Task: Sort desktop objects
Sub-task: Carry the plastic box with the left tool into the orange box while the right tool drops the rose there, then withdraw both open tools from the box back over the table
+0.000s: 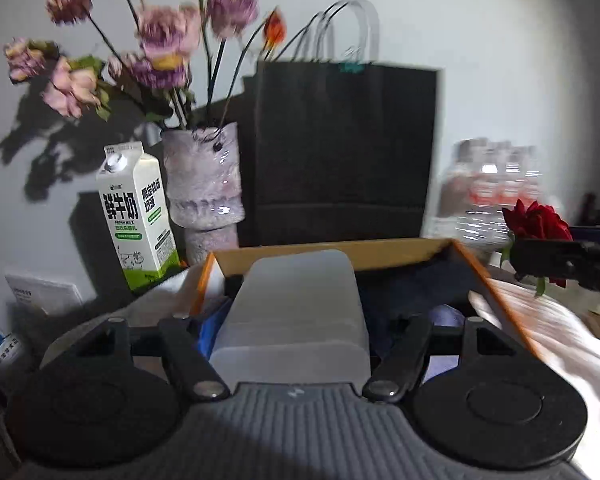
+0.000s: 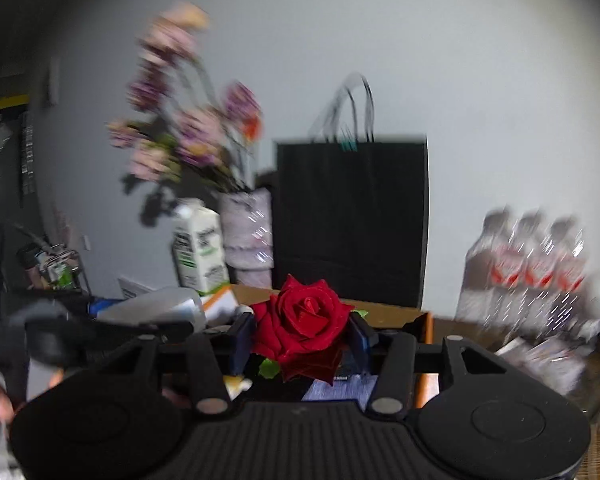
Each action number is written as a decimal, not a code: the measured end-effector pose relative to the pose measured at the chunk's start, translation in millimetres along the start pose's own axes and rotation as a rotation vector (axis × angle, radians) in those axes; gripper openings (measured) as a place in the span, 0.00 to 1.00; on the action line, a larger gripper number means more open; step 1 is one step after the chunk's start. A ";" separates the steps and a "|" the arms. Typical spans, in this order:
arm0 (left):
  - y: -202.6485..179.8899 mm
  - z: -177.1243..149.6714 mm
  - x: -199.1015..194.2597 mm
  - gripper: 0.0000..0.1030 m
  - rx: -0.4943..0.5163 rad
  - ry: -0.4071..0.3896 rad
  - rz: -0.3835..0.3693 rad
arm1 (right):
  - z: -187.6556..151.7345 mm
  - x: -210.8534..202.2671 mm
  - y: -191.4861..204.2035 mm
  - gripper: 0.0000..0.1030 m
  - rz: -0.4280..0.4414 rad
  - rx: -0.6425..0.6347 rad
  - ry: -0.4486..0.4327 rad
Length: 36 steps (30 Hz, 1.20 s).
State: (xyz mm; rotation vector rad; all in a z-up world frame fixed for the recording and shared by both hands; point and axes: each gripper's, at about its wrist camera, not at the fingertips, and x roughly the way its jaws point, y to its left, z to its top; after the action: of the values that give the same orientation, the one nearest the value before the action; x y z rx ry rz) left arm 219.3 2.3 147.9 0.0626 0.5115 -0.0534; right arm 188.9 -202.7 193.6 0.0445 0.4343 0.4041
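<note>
black bag [image 1: 344,152] behind cardboard box [image 1: 380,254]

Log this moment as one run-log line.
left gripper: holds translucent plastic box | right gripper: holds red rose | below: cardboard box

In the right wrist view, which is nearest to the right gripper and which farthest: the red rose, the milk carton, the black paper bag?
1. Red rose: between the jaws.
2. Milk carton: behind, to the left.
3. Black paper bag: at the back, by the wall.
</note>
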 end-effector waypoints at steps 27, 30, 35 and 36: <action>32.3 18.6 81.8 0.87 -0.049 0.138 0.113 | -3.5 165.5 -33.8 0.78 -0.213 0.173 0.233; 35.2 23.9 61.6 0.87 -0.034 0.141 0.147 | -5.9 140.1 -33.0 0.78 -0.244 0.120 0.237; 32.2 17.6 26.1 0.92 0.002 0.169 0.175 | -17.7 92.6 -33.8 0.79 -0.244 0.086 0.226; 30.1 11.5 18.8 0.92 0.020 0.177 0.163 | -22.5 82.3 -32.8 0.81 -0.226 0.077 0.220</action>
State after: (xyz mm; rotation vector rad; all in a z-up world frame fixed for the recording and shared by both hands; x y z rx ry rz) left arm 243.3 30.8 150.0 0.1297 0.6813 0.1073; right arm 259.9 -201.7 136.1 0.0249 0.6652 0.1696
